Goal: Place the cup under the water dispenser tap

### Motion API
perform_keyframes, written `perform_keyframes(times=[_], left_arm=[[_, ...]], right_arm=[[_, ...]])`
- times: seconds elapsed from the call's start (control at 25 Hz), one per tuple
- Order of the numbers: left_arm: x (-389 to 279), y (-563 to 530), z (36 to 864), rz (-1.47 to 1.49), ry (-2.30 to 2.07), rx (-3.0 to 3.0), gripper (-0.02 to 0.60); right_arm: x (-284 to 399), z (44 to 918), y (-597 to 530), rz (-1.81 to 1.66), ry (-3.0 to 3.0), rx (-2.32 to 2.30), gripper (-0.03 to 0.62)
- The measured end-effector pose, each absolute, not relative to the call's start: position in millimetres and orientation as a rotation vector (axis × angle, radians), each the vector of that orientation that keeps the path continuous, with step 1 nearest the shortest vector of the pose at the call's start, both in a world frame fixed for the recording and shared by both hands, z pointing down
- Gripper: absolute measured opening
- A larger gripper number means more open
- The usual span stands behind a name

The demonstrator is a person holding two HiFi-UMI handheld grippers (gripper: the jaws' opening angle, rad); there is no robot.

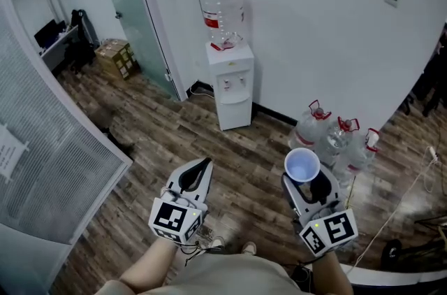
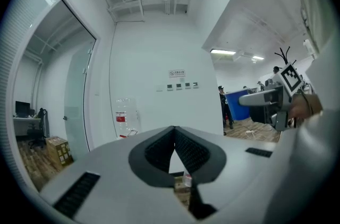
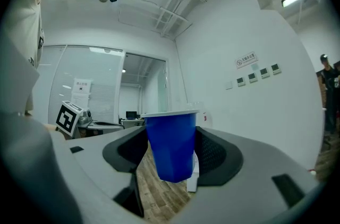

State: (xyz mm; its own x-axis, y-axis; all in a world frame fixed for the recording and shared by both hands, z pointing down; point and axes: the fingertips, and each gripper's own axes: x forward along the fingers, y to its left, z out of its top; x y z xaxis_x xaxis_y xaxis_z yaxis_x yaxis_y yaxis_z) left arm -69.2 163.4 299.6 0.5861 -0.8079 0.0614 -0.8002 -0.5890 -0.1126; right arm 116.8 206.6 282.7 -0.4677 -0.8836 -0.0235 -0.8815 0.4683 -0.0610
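Observation:
The blue cup, white inside, stands upright between the jaws of my right gripper, which is shut on it. In the right gripper view the cup fills the middle, with a pad against each side. My left gripper hangs beside it, shut with nothing held; its jaws meet at the tips. The white water dispenser stands against the far wall with a clear bottle on top. Both grippers are well short of it, over the wooden floor.
Several spare water bottles stand on the floor right of the dispenser, close to my right gripper. A glass door and a cardboard box are at the left. A grey partition runs along the near left. Cables lie at the right.

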Motion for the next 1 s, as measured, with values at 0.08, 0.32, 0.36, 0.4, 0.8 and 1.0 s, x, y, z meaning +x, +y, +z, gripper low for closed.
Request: perform_keyframes(times=[0.08,0.32,0.36,0.4,0.8,1.0], left_arm=[[-62,163,303,-0.164,1.394,-2.726,0.006],[-41,164,308,-0.166,1.404,-2.713,0.006],[-40,163,310,-0.161,1.41,-2.712,0.005],[-41,162,311,-0.153,1.42,-2.709,0.005],[-52,114,335,-0.122,1.463,-2.678,0.006],[-66,66,341,-0.142,1.474,-2.681,0.006]], right_arm=[[125,286,207,-0.056,2.653,-1.581,0.278],[149,301,201,-0.063,2.633,-1.615,0.273],[152,304,198,-0.062,2.633,-1.628,0.272],[154,306,196,-0.056,2.634,-1.64,0.27],[142,337,141,-0.045,2.659,-1.611,0.272],[128,346,93,-0.068,2.687,-1.613,0.273]])
